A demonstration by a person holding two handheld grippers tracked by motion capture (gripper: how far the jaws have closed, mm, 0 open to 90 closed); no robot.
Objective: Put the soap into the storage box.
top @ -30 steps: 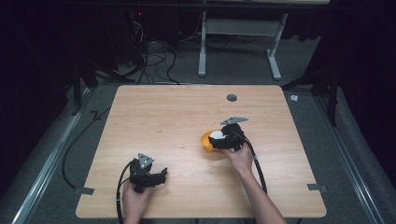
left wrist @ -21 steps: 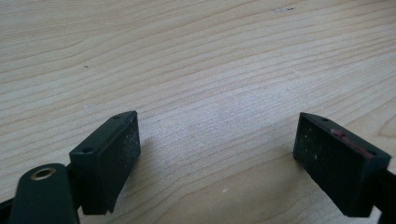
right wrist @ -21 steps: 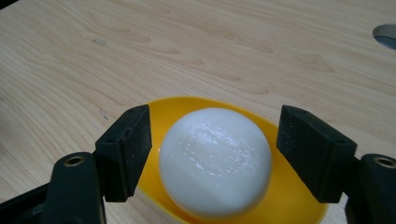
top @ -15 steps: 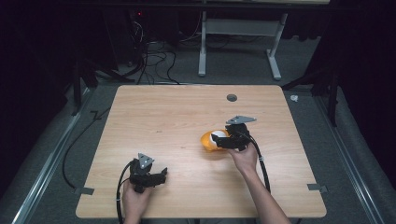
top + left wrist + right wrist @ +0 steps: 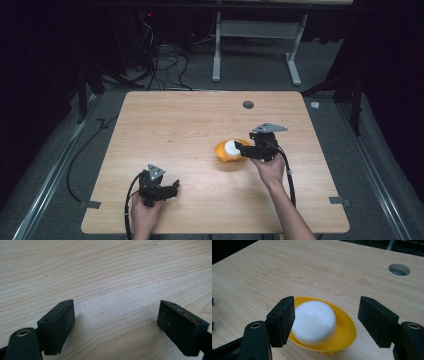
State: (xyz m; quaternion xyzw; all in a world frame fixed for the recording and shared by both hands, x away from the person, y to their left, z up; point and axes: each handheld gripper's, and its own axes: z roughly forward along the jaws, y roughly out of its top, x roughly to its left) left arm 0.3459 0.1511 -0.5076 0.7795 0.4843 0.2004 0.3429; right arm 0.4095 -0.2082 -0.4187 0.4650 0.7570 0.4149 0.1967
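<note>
White puck (image 5: 314,321): parked in the yellow bowl (image 5: 347,332), right of centre on the surface (image 5: 175,130). As for the right tool (image 5: 325,307): just been closing, not pinching anything yet, one pad beside the puck, the other well clear. Could easily clip the rim and tip the bowl, or clamp off-centre and squirt the puck out. Left tool (image 5: 116,307): spread, idle over bare wood.

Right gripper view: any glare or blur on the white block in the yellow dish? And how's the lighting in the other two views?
Right gripper view: white block sharp, soft sheen on top, no blown highlights; yellow dish evenly lit, its near rim cut by the frame. Left gripper view: even light, soft shadows beside both pads, wood grain slightly soft at the far edge. High view: table bright, surroundings nearly black.
</note>
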